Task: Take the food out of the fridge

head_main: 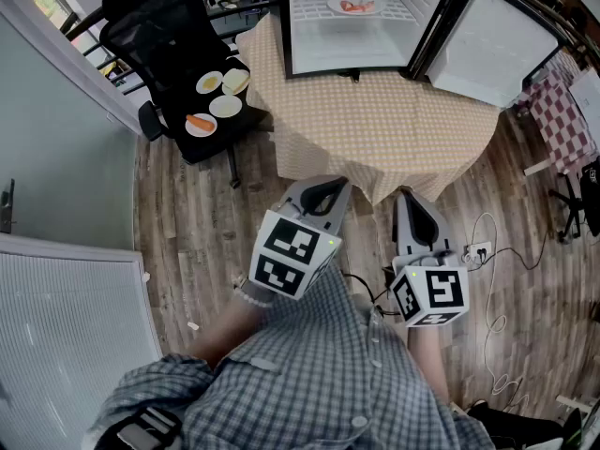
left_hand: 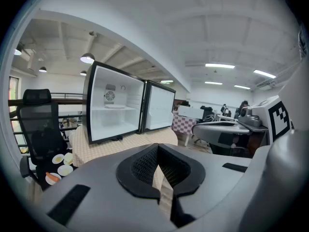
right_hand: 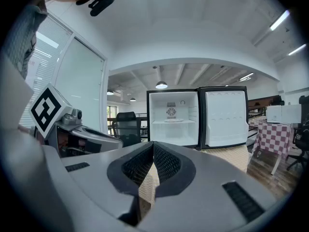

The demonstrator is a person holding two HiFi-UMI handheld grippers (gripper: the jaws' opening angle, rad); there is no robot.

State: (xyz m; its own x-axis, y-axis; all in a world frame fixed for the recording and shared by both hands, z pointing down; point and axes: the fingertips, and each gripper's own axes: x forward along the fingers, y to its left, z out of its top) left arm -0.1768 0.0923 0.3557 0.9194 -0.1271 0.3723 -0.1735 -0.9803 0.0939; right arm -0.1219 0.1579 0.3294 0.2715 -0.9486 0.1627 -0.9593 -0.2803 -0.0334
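Observation:
A small fridge (head_main: 352,22) stands open on a table with a beige checked cloth (head_main: 375,120), its door (head_main: 492,45) swung out to the right. On its shelf lies a white plate with reddish food (head_main: 354,6); the same plate (right_hand: 174,121) shows small in the right gripper view. My left gripper (head_main: 330,187) and right gripper (head_main: 412,201) are held side by side near my chest, short of the table's near edge and pointing at the fridge. The left gripper (left_hand: 157,149) and the right gripper (right_hand: 153,146) are both shut with nothing between the jaws.
A black office chair (head_main: 178,54) stands left of the table with several plates of food (head_main: 217,101) on its seat. A power strip (head_main: 478,249) and cables lie on the wood floor at right. A red checked table (head_main: 562,111) is at far right, a wall at left.

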